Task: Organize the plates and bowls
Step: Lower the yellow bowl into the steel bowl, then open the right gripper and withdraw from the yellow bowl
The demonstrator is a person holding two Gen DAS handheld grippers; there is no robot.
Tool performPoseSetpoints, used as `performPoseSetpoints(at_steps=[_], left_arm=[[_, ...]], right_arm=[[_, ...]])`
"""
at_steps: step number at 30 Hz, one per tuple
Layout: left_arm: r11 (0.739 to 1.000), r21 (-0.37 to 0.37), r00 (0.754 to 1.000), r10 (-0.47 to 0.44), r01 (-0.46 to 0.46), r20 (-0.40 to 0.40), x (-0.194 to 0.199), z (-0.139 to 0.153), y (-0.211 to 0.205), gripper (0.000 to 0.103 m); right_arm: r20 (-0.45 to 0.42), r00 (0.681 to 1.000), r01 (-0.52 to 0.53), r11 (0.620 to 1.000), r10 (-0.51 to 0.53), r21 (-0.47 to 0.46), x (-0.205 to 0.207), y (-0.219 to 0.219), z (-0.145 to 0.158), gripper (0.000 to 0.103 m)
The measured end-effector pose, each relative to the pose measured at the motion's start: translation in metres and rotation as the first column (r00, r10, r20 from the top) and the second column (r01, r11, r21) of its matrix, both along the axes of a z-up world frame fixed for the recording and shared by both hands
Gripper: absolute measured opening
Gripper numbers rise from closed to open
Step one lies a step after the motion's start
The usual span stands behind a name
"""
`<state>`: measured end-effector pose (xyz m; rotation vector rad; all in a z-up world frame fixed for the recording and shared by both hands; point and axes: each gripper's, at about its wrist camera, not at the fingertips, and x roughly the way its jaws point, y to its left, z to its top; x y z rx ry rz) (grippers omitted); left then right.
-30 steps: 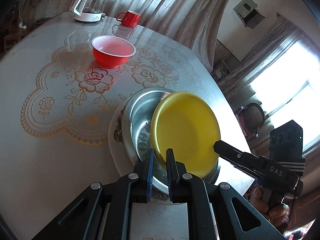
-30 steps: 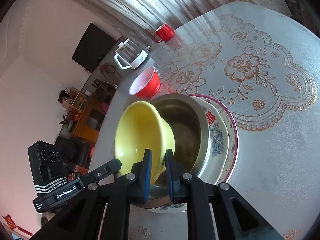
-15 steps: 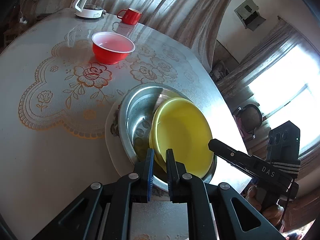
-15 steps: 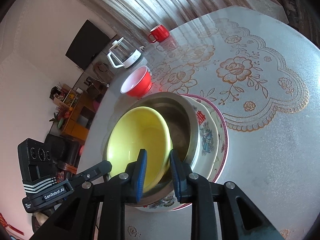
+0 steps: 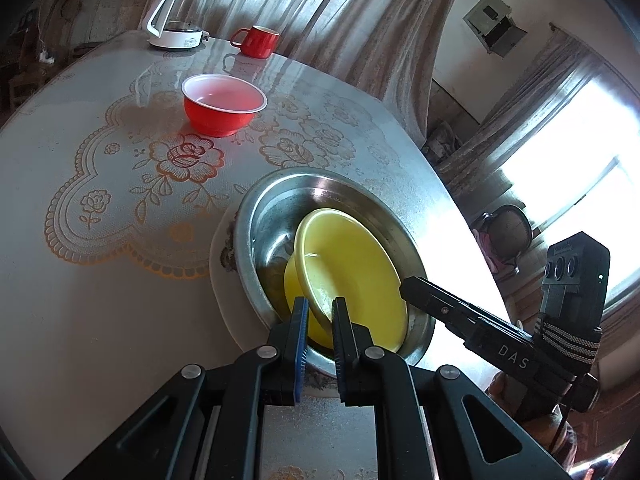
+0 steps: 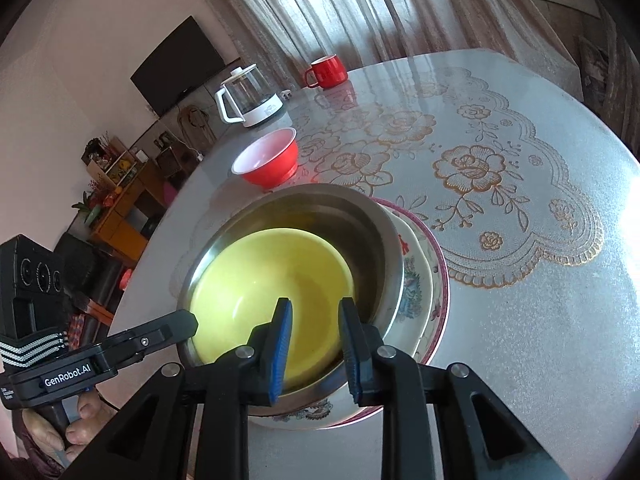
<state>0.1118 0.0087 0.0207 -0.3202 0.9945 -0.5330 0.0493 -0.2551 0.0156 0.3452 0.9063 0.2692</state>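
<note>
Clenched on the near rim of the yellow bowl (image 5: 352,276), the left gripper (image 5: 320,320) pinches the thin wall between its blue pads. The right gripper (image 6: 316,320) stands slack: its pads straddle the same bowl's rim without pressing, a clear gap on either side.

Taking the steel basin (image 5: 256,232) as landmark: the yellow bowl sits inside it, tipped in the left wrist view so that its far edge leans on the basin's inner wall. Beneath the basin lies a flowered plate (image 6: 416,280), stacked on a red-rimmed plate (image 6: 442,300). Beyond the basin stands a red bowl (image 5: 224,104), apart from the stack; farther still are a red mug (image 5: 256,40) and a glass kettle (image 5: 176,16).

What matters next: the yellow bowl lies directly ahead of both pairs of jaws and below them, but only the left hand has hold. I judge that letting go there would settle the bowl flat in the basin, leaving the red bowl still to nest.
</note>
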Motion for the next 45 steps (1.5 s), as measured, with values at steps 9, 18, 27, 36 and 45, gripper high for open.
performPoseSetpoints(at_steps=[9, 18, 27, 36, 45], left_arm=[[1.0, 0.017, 0.999, 0.012, -0.013, 0.036, -0.005, 0.002, 0.004, 0.011], [0.995, 0.081, 0.995, 0.046, -0.053, 0.083, -0.007, 0.006, 0.007, 0.011], [0.985, 0.141, 0.991, 0.081, -0.096, 0.103, -0.007, 0.001, 0.013, 0.011], [0.982, 0.146, 0.989, 0.102, -0.117, 0.105, -0.004, 0.001, 0.019, 0.012], [0.976, 0.161, 0.987, 0.131, -0.145, 0.096, 0.005, -0.004, 0.027, 0.012]], right_arm=[[0.021, 1.0, -0.002, 1.0, 0.003, -0.015, 0.0, 0.0, -0.001, 0.023], [0.038, 0.999, -0.007, 1.0, 0.007, 0.003, -0.005, 0.0, -0.001, 0.023], [0.043, 0.999, -0.006, 1.0, 0.006, 0.014, -0.006, 0.0, 0.0, 0.024], [0.052, 0.998, -0.028, 0.998, 0.025, 0.064, 0.003, 0.002, 0.011, 0.024], [0.022, 0.997, -0.079, 0.988, 0.077, 0.135, 0.026, 0.015, 0.018, 0.024]])
